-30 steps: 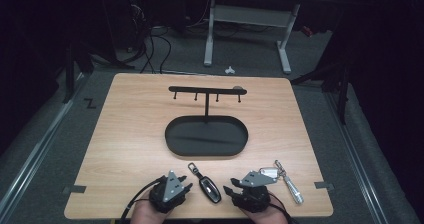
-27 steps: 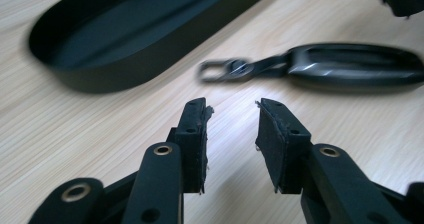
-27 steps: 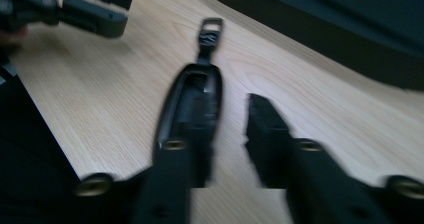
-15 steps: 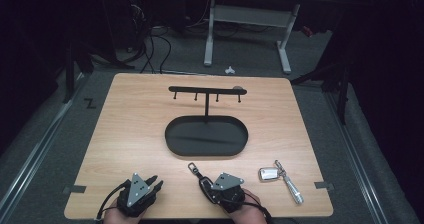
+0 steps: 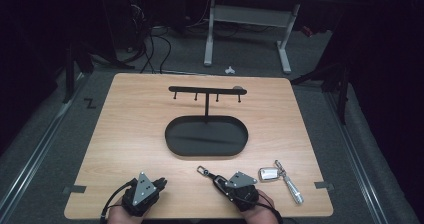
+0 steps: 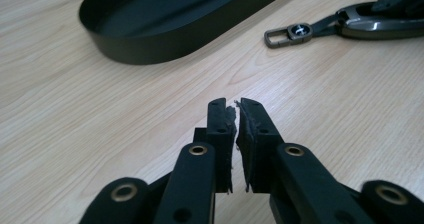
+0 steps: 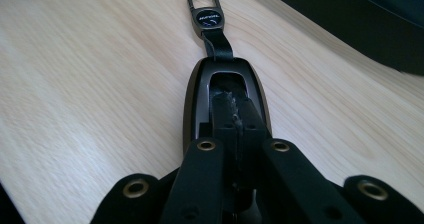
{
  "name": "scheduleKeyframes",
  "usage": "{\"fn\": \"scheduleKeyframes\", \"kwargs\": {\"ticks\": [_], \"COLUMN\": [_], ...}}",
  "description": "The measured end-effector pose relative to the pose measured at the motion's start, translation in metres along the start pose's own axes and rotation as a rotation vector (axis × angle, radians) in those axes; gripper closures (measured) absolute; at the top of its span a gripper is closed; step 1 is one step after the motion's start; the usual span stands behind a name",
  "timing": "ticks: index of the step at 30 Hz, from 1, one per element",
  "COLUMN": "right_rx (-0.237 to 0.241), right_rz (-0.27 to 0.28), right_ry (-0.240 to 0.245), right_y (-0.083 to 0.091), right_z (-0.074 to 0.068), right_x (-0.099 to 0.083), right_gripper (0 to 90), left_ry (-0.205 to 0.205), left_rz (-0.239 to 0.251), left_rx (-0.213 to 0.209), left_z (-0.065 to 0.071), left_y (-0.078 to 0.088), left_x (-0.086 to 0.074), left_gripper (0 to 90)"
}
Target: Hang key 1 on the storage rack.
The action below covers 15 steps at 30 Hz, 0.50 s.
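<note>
- High view: on the light wooden worktop (image 5: 130, 134) a black oval metal tray (image 5: 206, 136) stands in the middle, with a black T-shaped hook bar (image 5: 206, 90) rising at its far side. The left tool (image 5: 161, 184) rests near the front edge, left of the centre, well apart from the other things. The right tool (image 5: 219, 182) lies over the dark car key fob with a strap and metal clasp (image 5: 210, 175), near the front edge, in front of the tray. A silver key bundle with a small metal cylinder (image 5: 281, 176) lies just beside the right hand, to its right.
- Left gripper view: the left tool (image 6: 235, 106) has just been closing; its jaws are nearly pressed together, with a thin slit between the pads and nothing in it. The tray (image 6: 165, 19) and the key fob (image 6: 370, 24) are further off.
- Right gripper view: the right tool (image 7: 231, 101) has its jaws pressed together, with the tips resting on the body of the key fob (image 7: 197, 96). The clasp (image 7: 203, 4) points away from it, flat on the worktop (image 7: 90, 84).
</note>
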State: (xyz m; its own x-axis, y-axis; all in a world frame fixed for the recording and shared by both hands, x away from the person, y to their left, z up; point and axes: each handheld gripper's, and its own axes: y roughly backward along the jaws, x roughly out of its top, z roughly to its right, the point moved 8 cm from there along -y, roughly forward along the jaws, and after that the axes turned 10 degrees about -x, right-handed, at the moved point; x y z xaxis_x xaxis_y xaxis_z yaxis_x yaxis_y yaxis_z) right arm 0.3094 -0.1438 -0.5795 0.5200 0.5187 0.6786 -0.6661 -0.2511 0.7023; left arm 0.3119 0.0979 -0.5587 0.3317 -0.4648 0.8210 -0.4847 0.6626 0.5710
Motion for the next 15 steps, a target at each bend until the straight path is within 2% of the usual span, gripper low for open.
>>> {"fn": "scheduleKeyframes", "kwargs": {"ticks": [1, 2, 4, 6, 7, 9, 10, 13, 14, 15], "right_rx": [0.0, -0.024, -0.041, -0.077, -0.077, -0.102, -0.116, -0.128, -0.113, -0.113], "right_rz": [0.0, -0.009, -0.014, -0.027, -0.027, -0.039, -0.048, -0.053, -0.048, -0.048], "right_ry": [0.0, -0.021, -0.033, -0.074, -0.074, -0.108, -0.141, -0.168, -0.2, -0.2], "right_y": [0.0, 0.003, 0.005, 0.011, 0.011, 0.015, 0.019, 0.022, 0.025, 0.025], "right_z": [0.0, 0.009, 0.014, 0.031, 0.031, 0.043, 0.054, 0.061, 0.064, 0.064], "right_x": [0.0, -0.006, -0.009, -0.02, -0.02, -0.028, -0.034, -0.039, -0.041, -0.041], "right_gripper": [90.0, 90.0, 90.0, 90.0, 90.0, 90.0, 90.0, 90.0, 90.0, 90.0], "left_ry": [-0.007, -0.015, -0.025, -0.033, -0.033, -0.038, -0.041, -0.042, -0.043, -0.043], "left_rz": [0.0, 0.001, 0.007, 0.014, 0.014, 0.018, 0.019, 0.027, 0.027, 0.027], "left_rx": [-0.008, -0.013, -0.027, -0.044, -0.044, -0.053, -0.056, -0.063, -0.07, -0.07], "left_z": [0.001, 0.002, 0.004, 0.006, 0.006, 0.006, 0.006, 0.007, 0.007, 0.007], "left_y": [-0.002, -0.004, -0.008, -0.012, -0.012, -0.016, -0.017, -0.021, -0.022, -0.022], "left_x": [0.002, 0.003, 0.008, 0.012, 0.012, 0.015, 0.016, 0.019, 0.02, 0.02], "left_gripper": [82.8, 81.7, 81.6, 80.8, 80.3, 79.8, 79.4, 78.8, 76.9, 75.0]}}
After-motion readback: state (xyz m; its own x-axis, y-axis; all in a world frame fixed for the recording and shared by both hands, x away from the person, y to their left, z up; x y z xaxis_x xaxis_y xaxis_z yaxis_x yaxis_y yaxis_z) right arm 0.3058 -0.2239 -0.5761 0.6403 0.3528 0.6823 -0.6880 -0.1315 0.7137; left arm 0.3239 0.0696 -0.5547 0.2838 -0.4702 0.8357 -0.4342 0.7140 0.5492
